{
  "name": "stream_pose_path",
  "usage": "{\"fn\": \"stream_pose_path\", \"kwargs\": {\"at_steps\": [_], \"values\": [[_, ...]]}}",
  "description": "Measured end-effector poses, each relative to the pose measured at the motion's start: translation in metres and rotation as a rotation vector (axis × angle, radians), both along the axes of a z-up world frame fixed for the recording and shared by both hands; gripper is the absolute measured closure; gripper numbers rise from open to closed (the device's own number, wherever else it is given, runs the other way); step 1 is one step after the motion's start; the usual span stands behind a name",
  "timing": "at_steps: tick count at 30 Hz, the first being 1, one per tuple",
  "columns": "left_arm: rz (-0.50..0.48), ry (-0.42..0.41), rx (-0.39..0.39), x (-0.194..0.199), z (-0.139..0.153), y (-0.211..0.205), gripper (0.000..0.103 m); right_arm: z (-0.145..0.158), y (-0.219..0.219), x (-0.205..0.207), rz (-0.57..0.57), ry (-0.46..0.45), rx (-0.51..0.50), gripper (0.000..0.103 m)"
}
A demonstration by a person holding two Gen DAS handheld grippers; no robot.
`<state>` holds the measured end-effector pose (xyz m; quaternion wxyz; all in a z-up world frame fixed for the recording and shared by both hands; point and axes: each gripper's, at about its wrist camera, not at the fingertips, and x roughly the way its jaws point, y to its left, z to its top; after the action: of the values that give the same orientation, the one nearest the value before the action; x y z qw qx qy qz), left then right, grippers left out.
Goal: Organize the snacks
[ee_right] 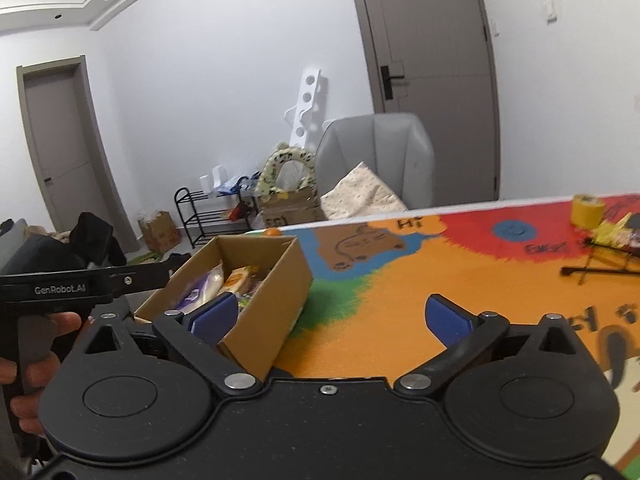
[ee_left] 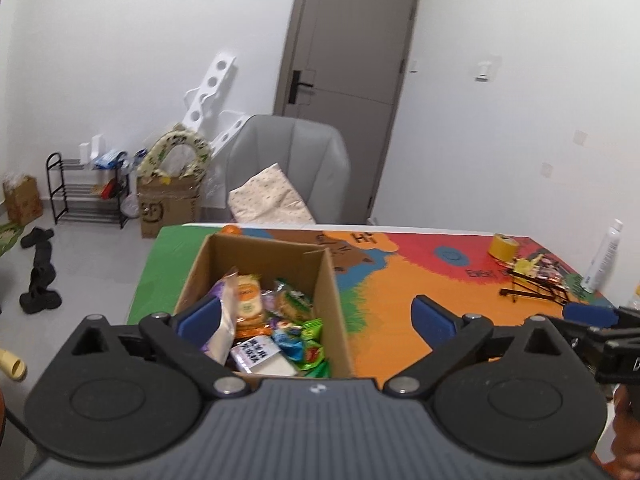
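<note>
Snacks (ee_left: 276, 320) sat piled inside cardboard box (ee_left: 332, 300) on colourful table mat (ee_left: 400, 280); left gripper (ee_left: 316, 316) and right gripper (ee_right: 328, 316) both spread wide, holding nothing.

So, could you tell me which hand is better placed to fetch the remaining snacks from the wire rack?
Right: the wire rack lies on its side; the left tongs face the box.
</note>
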<state>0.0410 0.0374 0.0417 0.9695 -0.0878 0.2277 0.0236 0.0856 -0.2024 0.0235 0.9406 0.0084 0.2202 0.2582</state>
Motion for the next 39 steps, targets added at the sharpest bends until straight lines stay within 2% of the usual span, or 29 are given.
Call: {"fn": "stream_pose_path", "kwargs": {"at_steps": [11, 17, 25, 39], "values": [[-0.070, -0.037, 0.047, -0.018, 0.010, -0.026, 0.000, 0.007, -0.036, -0.024, -0.038, -0.024, 0.016, 0.000], [-0.097, -0.030, 0.042, -0.026, 0.006, -0.030, 0.000, 0.007, -0.061, -0.031, -0.097, -0.030, 0.054, 0.000], [-0.112, -0.017, 0.055, -0.035, -0.001, -0.035, 0.000, 0.000, -0.083, -0.042, -0.135, -0.035, 0.034, 0.000], [-0.093, 0.018, 0.059, -0.043, -0.015, -0.024, 0.000, -0.014, -0.073, -0.054, -0.132, -0.024, -0.021, 0.000]]}}
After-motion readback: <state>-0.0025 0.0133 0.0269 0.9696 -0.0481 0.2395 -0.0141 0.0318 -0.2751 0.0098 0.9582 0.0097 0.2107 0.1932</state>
